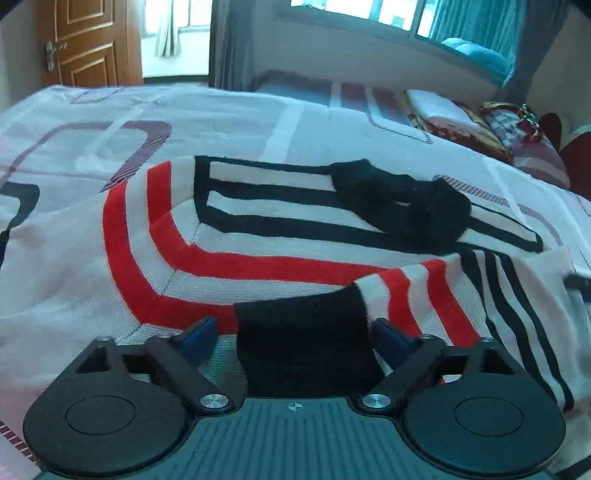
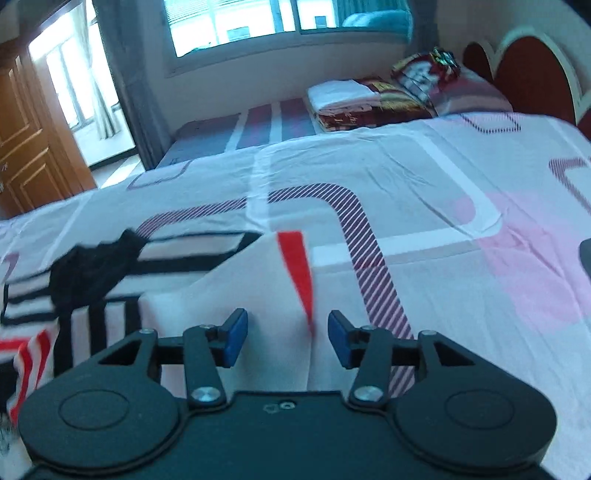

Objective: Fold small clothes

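A small striped sweater (image 1: 258,236) in white, red and black lies on the bed, with a black collar (image 1: 402,199) at its far side. A black cuff (image 1: 303,343) of one sleeve sits between the wide-open blue pads (image 1: 199,336) of my left gripper (image 1: 295,338). In the right wrist view, my right gripper (image 2: 288,338) is open over a white fold of the sweater (image 2: 236,291) with a red stripe (image 2: 301,273). Neither gripper pinches cloth.
The bed sheet (image 2: 443,206) is white and pink with striped line patterns. Folded blankets (image 2: 354,99) and a pillow (image 2: 443,85) lie at the headboard end. A wooden door (image 1: 88,40) and a window (image 2: 258,22) are beyond the bed.
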`<state>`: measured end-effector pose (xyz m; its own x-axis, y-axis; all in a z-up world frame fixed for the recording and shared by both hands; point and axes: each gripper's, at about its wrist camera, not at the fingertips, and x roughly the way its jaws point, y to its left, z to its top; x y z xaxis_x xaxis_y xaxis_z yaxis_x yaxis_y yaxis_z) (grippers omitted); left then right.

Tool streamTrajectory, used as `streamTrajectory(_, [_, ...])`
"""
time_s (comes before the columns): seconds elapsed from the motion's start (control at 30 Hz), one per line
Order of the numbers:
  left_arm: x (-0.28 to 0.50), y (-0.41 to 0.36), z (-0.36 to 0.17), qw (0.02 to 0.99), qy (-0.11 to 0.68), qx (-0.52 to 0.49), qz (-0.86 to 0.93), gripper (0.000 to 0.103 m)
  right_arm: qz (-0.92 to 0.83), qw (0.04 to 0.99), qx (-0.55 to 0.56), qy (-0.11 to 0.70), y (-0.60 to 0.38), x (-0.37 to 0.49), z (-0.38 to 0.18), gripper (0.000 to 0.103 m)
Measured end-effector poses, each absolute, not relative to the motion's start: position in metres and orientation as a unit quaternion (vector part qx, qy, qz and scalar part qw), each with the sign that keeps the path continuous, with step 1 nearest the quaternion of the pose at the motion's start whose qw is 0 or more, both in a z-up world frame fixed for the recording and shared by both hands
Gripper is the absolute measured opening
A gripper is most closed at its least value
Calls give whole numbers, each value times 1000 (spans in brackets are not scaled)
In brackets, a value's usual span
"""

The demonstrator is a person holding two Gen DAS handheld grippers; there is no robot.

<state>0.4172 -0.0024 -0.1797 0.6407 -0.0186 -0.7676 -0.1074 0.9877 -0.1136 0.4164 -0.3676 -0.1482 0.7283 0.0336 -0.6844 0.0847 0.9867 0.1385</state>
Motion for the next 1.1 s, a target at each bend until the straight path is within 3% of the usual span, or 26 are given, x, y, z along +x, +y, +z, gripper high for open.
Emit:
streamTrajectory(0.13, [403, -4, -175, 911, 405, -73, 25, 27, -9, 923, 95, 373, -374, 439, -154, 42])
streamTrajectory(0.17, [401, -5, -175, 912, 402, -71, 25, 20, 0, 922, 96, 376, -373, 445, -156, 35])
streamTrajectory(0.2, [400, -5, -175, 913, 401, -68, 27, 19, 3, 921, 94, 377, -372, 448, -159, 34])
streamTrajectory(0.3, [399, -7, -176, 916, 396, -50, 29, 16, 1, 928, 72, 366, -362, 444, -155, 16])
streamTrajectory(0.4, [401, -8, -177, 916, 397, -46, 31, 16, -20, 932, 8, 362, -354, 443, -159, 16])
streamTrajectory(0.5, [404, -2, -172, 911, 407, -59, 26, 17, -29, 933, 28, 357, -358, 444, -162, 18])
streamTrajectory(0.6, [402, 3, -163, 908, 412, -74, 31, 30, -43, 933, 29, 357, -355, 440, -156, 26])
streamTrajectory(0.63, [401, 5, -161, 908, 411, -76, 32, 52, -43, 934, 32, 354, -354, 435, -152, 29])
streamTrajectory(0.67, [399, 7, -158, 907, 411, -81, 34, 83, -39, 936, 33, 349, -352, 429, -146, 31])
streamTrajectory(0.7, [397, 9, -157, 908, 408, -86, 38, 90, -27, 939, 33, 342, -347, 421, -141, 32])
streamTrajectory(0.93, [404, 17, -181, 894, 439, -66, 57, 92, 87, 932, -8, 352, -269, 385, -139, 32])
streamTrajectory(1.1, [384, 41, -163, 895, 430, -103, 62, 92, 109, 919, -79, 372, -218, 378, -159, 34])
